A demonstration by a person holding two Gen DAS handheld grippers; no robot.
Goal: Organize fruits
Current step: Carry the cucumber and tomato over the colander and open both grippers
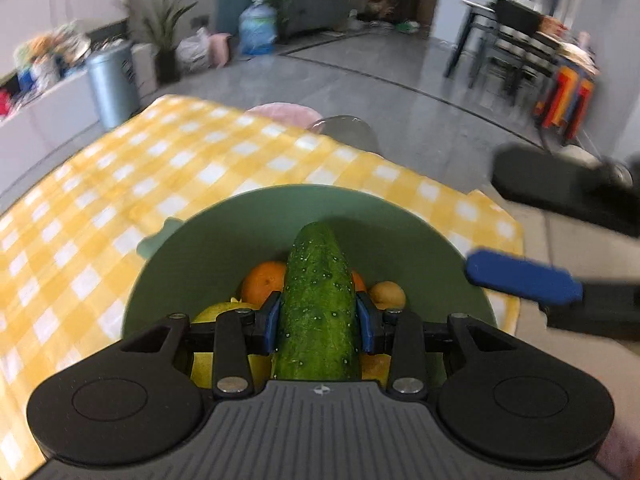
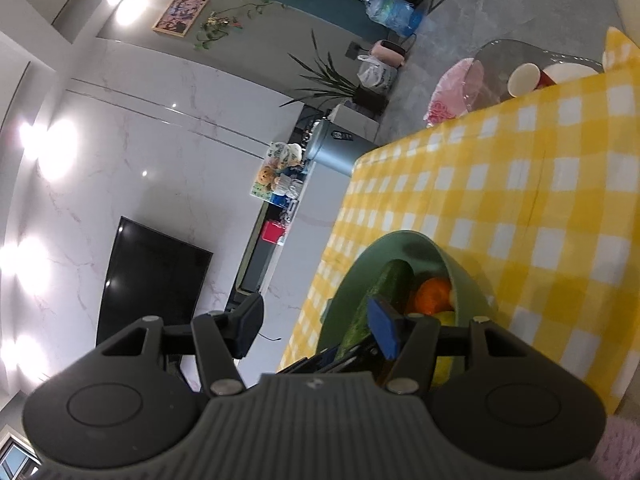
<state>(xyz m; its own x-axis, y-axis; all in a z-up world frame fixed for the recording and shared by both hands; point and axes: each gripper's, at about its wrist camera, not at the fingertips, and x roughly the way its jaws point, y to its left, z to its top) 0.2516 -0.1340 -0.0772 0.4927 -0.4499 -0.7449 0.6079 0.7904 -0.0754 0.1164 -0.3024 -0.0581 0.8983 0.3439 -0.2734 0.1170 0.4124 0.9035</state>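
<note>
The left hand-held gripper point(image 1: 319, 322) is clamped on a cucumber point(image 1: 318, 304), its blue pads pressed to both flanks, and it holds the cucumber lengthwise over the green bowl point(image 1: 404, 220), which sits directly ahead of and below it on the yellow checked tabletop point(image 1: 160, 168). Under the cucumber, already in the bowl, lie an orange point(image 1: 262, 282), a yellow fruit point(image 1: 212, 314) to the gripper's left and a small brownish one point(image 1: 387, 295) to its right. So most of the sorting looks done, judging by the bare cloth beyond the bowl; what remains appears to be lowering the cucumber in and letting go. The right hand-held gripper point(image 2: 316, 330) hangs just beside the bowl's rim, jaws partly apart with nothing between them, its blue pad point(image 1: 522, 280) showing off to the left gripper's right.
</note>
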